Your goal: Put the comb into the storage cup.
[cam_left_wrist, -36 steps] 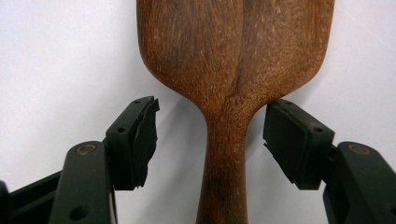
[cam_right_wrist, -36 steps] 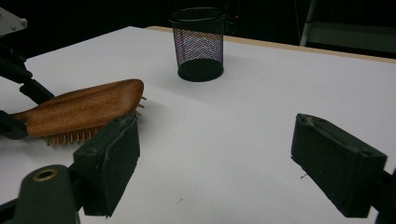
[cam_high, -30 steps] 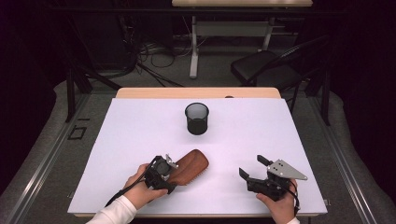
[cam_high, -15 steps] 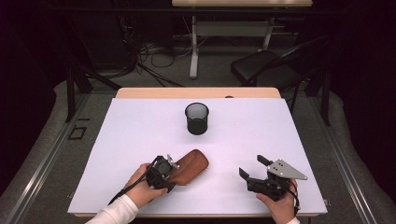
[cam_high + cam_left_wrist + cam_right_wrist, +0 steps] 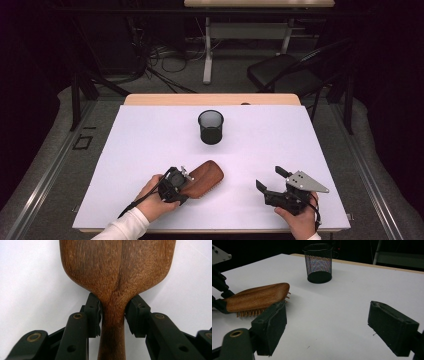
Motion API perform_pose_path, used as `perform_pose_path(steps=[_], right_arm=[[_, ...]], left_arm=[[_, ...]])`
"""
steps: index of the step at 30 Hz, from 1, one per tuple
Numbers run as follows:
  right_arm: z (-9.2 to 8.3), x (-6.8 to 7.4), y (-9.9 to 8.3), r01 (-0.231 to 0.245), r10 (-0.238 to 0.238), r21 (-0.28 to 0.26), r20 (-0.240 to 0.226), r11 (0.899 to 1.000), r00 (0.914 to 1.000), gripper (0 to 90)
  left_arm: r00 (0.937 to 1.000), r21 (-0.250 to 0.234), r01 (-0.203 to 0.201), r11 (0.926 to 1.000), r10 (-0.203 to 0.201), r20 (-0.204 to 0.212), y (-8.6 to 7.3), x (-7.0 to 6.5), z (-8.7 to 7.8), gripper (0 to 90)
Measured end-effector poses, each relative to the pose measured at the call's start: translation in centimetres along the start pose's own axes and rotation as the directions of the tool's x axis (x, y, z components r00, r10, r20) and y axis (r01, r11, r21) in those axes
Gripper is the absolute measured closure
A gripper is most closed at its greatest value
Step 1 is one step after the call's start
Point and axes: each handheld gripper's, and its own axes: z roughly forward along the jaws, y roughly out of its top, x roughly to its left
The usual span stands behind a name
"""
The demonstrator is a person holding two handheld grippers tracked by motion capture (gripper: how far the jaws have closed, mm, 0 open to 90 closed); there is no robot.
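Left tool, jaws just closing onto the wooden hairbrush at its narrow neck, may let the heavy head twist out on lifting; right tool stands open and empty.

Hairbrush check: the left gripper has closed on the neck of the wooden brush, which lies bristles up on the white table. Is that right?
Not quite. The wooden brush lies bristles down, its smooth back up, as the right gripper view shows. The left gripper has just been closing and its pads press the neck, on the white table.

I log: mesh cup upright on white table, far half; chair, desk, cables behind.
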Motion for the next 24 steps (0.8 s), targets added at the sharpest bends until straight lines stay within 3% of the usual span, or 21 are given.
perform_pose_path(steps=[12,24], right_arm=[[0.0,-0.02,0.0,0.001,-0.001,0.0,0.0,1.0,1.0,15.1],[0.0,-0.05,-0.01,0.0,0.0,0.001,0.0,1.0,1.0,15.2]], left_arm=[[0.9999,0.002,0.01,0.9999,-0.01,-0.003,-0.06,-0.19,-0.06,69.9],[0.9999,-0.031,0.0,0.9995,0.0,0.01,-0.55,-0.01,-0.08,71.2]])
